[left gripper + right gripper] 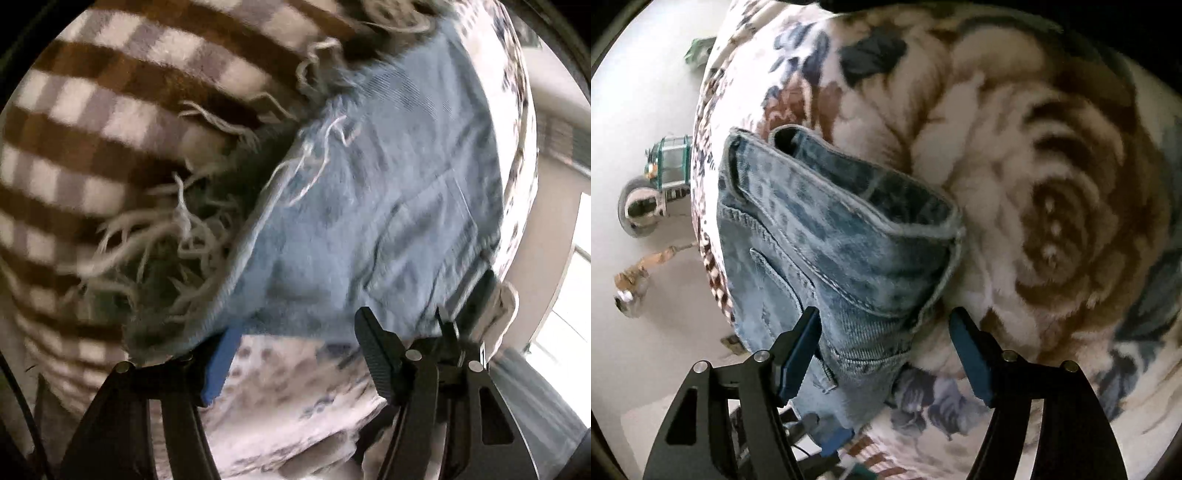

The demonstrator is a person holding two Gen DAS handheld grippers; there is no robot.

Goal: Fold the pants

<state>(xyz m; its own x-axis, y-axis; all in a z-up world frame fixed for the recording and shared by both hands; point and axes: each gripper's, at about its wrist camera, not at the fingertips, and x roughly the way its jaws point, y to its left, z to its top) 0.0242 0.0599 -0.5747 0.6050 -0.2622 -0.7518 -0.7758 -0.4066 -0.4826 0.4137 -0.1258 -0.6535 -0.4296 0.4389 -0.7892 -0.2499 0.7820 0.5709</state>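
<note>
- Pants (827, 258): pale blue denim, lying on a flowered blanket (1052, 192); in the right view the waistband end sat just ahead of the jaws, its opening gaping.
- Right gripper (884, 354): jaws wide, holding nothing; the left finger (798, 362) lay against the denim, the right finger over blanket beside the waistband corner.
- Left gripper (295, 354): jaws spread; the blue finger (219, 369) sat tucked at the denim's near edge. Whether cloth was pinched could not be told.
- Frayed hem (207, 221): loose white threads ahead and to the left of the left jaws, resting against a brown checked blanket (110, 110).
- Handling note, as judgement: the fold would go best with both layers of waistband taken deep between the right jaws before lifting, and the hem end gripped on firm cloth, not on threads, so edges meet squarely.
- Risk, as judgement: catching blanket pile along with denim.
</note>
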